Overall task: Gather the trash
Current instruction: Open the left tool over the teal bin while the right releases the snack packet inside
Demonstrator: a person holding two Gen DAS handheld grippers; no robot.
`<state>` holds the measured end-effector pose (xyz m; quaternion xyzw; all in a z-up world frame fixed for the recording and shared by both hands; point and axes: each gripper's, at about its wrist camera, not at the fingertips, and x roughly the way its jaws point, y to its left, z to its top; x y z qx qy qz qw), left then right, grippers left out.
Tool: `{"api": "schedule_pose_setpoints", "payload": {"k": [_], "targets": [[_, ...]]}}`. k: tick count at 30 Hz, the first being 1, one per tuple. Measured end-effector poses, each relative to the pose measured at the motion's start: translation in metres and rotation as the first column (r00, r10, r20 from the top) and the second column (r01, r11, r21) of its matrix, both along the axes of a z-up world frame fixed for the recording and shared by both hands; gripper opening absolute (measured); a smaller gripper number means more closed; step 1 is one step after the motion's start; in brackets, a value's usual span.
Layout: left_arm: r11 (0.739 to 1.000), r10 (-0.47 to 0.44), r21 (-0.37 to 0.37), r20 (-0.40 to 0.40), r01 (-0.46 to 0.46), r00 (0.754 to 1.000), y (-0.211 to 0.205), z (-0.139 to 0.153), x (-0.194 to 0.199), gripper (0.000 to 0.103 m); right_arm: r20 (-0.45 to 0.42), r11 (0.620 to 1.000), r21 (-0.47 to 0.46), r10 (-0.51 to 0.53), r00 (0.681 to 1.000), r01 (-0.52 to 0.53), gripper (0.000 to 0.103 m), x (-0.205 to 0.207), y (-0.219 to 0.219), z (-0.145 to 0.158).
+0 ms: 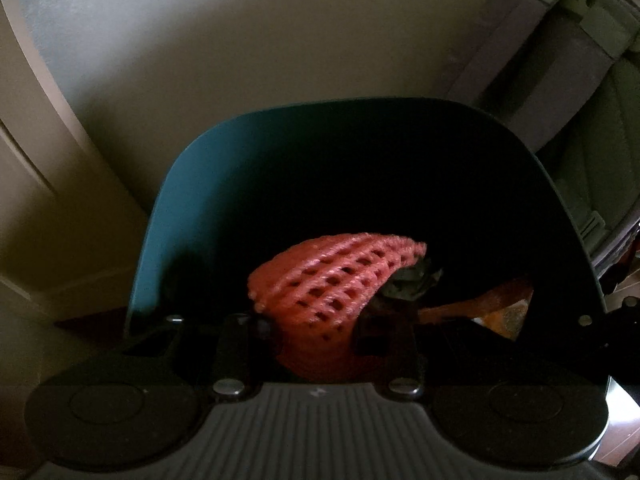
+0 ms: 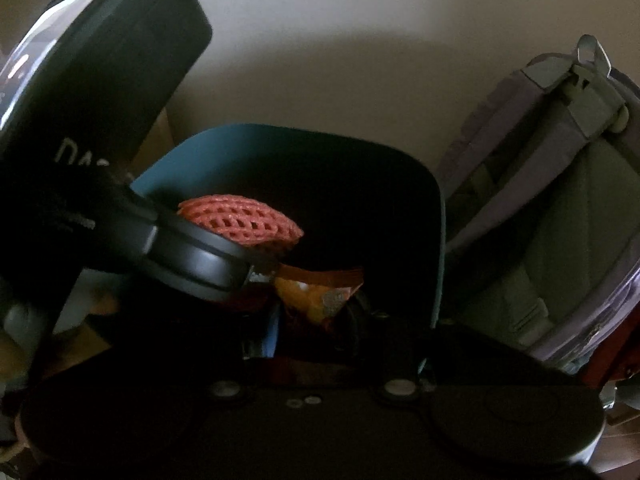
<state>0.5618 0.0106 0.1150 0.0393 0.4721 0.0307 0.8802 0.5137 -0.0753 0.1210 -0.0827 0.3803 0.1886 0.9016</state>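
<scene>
Both grippers point down into a teal plastic trash bin with a dark interior, standing against a pale wall. In the left wrist view, the left gripper sits at the 6 o'clock edge of the bin's mouth, its two black fingers standing partly apart with a coral-pink foam mesh fruit sleeve lying between them; the sleeve fills the gap and arches toward 1 o'clock over the bin's opening, but whether the pads press on it or merely flank it cannot be told in this dim light. A dark crumpled scrap shows just beside the sleeve's tip at 3 o'clock, and an orange snack wrapper lies further toward 3 o'clock. In the right wrist view, the right gripper is at 6 o'clock with that orange snack wrapper between its fingers, above the bin's mouth; the fingers are lost in shadow, so its grip cannot be told. The left gripper's black body reaches in from 9 o'clock, with the foam sleeve just beyond it. A grey and lilac backpack leans against the wall at 3 o'clock, just beside the bin.
</scene>
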Motion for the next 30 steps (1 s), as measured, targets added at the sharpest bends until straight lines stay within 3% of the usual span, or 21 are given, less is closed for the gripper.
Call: {"api": "schedule_pose_setpoints", "payload": {"k": [1, 2, 5, 7, 10, 16, 23, 28, 30], "targets": [[1.000, 0.001, -0.004, 0.011, -0.001, 1.000, 0.001, 0.001, -0.003, 0.064, -0.001, 1.000, -0.003, 0.000, 1.000, 0.000, 0.034, -0.002, 0.000, 0.000], [1.000, 0.004, -0.005, 0.023, -0.004, 1.000, 0.001, 0.002, -0.006, 0.069, 0.001, 1.000, -0.004, -0.001, 1.000, 0.001, 0.034, -0.004, 0.001, 0.001], [1.000, 0.003, 0.000, 0.045, -0.003, 0.999, 0.001, 0.007, -0.016, 0.071, 0.013, 1.000, 0.006, -0.010, 1.000, 0.010, 0.038, -0.008, 0.000, 0.007], [1.000, 0.000, -0.003, 0.051, 0.000, 0.999, 0.002, 0.011, -0.024, 0.071, 0.026, 1.000, 0.020, -0.015, 1.000, 0.014, 0.052, -0.014, -0.002, 0.011], [1.000, 0.006, -0.013, 0.065, -0.005, 0.998, 0.004, 0.018, -0.031, 0.078, 0.041, 0.999, 0.029, -0.018, 0.999, 0.017, 0.053, -0.025, -0.004, 0.019], [1.000, -0.005, -0.016, 0.101, 0.007, 0.995, 0.005, 0.039, -0.058, 0.079, 0.073, 0.999, 0.043, -0.013, 0.997, 0.010, 0.062, -0.046, -0.013, 0.045], [0.999, -0.033, -0.016, 0.144, 0.036, 0.989, 0.003, 0.067, -0.096, 0.079, 0.103, 0.998, 0.058, 0.006, 0.995, -0.012, 0.066, -0.087, -0.024, 0.070], [0.998, -0.050, -0.021, 0.164, 0.054, 0.985, -0.001, 0.084, -0.134, 0.080, 0.120, 0.996, 0.082, 0.009, 0.993, -0.019, 0.080, -0.113, -0.035, 0.075], [0.998, -0.053, -0.012, 0.178, 0.056, 0.983, -0.002, 0.088, -0.150, 0.080, 0.119, 0.995, 0.099, 0.007, 0.993, -0.019, 0.082, -0.128, -0.039, 0.079]]}}
